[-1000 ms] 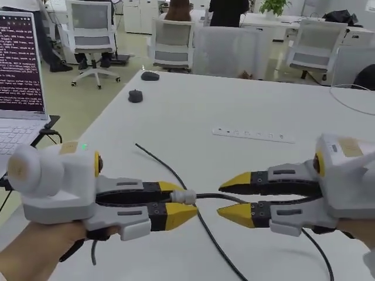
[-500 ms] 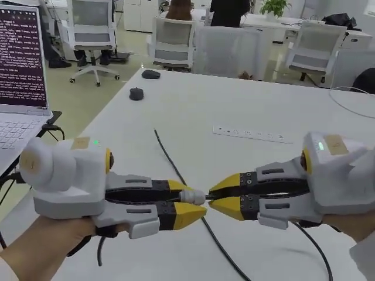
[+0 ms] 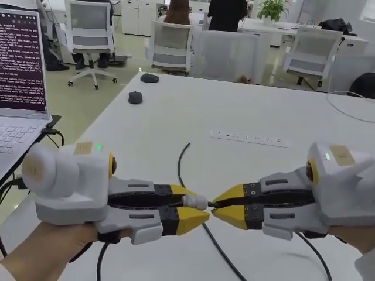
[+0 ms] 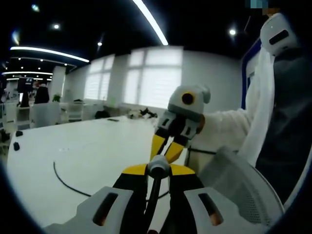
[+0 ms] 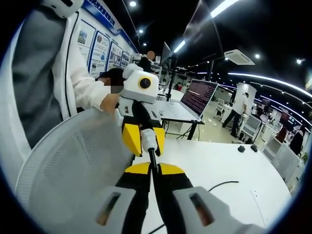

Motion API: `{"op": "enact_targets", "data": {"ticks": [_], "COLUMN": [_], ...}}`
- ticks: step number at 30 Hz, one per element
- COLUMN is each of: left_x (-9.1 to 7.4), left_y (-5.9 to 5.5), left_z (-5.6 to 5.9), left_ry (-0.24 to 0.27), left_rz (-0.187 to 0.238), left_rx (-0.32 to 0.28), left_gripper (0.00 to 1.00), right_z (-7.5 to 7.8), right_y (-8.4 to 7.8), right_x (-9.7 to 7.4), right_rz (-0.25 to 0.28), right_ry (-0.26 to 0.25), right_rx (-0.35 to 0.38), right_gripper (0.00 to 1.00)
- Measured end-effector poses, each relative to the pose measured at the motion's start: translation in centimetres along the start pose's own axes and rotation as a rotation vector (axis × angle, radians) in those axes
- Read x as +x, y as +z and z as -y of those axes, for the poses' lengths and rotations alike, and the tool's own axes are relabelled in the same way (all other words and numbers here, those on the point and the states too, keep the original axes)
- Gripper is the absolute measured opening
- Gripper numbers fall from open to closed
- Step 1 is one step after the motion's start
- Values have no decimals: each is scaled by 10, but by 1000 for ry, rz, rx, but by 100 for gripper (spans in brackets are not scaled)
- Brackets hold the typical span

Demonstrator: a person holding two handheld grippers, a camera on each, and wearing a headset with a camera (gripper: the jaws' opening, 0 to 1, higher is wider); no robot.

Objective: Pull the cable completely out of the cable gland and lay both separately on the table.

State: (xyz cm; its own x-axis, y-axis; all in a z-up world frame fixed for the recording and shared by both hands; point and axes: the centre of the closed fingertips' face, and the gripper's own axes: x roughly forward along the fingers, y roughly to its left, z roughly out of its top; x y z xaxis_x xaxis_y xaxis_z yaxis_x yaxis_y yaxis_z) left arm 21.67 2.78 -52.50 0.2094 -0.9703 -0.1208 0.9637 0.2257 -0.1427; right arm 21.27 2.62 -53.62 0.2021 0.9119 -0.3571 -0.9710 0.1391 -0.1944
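The left gripper (image 3: 190, 204) has its yellow-tipped jaws clamped on the small white plastic cable gland (image 4: 158, 166), pinned between their tips to anchor it. Facing it tip to tip, the right gripper (image 3: 215, 206) pinches its jaws onto the thin black cable (image 5: 152, 158) just beyond the gland, likely so the two can be drawn apart above the white table (image 3: 246, 105).

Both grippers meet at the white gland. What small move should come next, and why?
Probably draw the right gripper straight away from the left gripper. The left is shut on the cable gland, the right is shut on the cable just beside it, and the cable is not yet out.
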Motion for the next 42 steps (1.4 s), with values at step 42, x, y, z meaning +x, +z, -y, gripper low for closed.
{"op": "enact_targets", "data": {"ticks": [42], "left_x": [-3], "left_y": [4], "left_z": [-7], "left_ry": [32], "left_rz": [15], "left_rx": [4], "left_gripper": [16], "right_z": [7], "right_y": [-59], "right_x": [-43], "right_rz": [-81], "right_ry": [-112], "right_rx": [148], "right_gripper": [5]}}
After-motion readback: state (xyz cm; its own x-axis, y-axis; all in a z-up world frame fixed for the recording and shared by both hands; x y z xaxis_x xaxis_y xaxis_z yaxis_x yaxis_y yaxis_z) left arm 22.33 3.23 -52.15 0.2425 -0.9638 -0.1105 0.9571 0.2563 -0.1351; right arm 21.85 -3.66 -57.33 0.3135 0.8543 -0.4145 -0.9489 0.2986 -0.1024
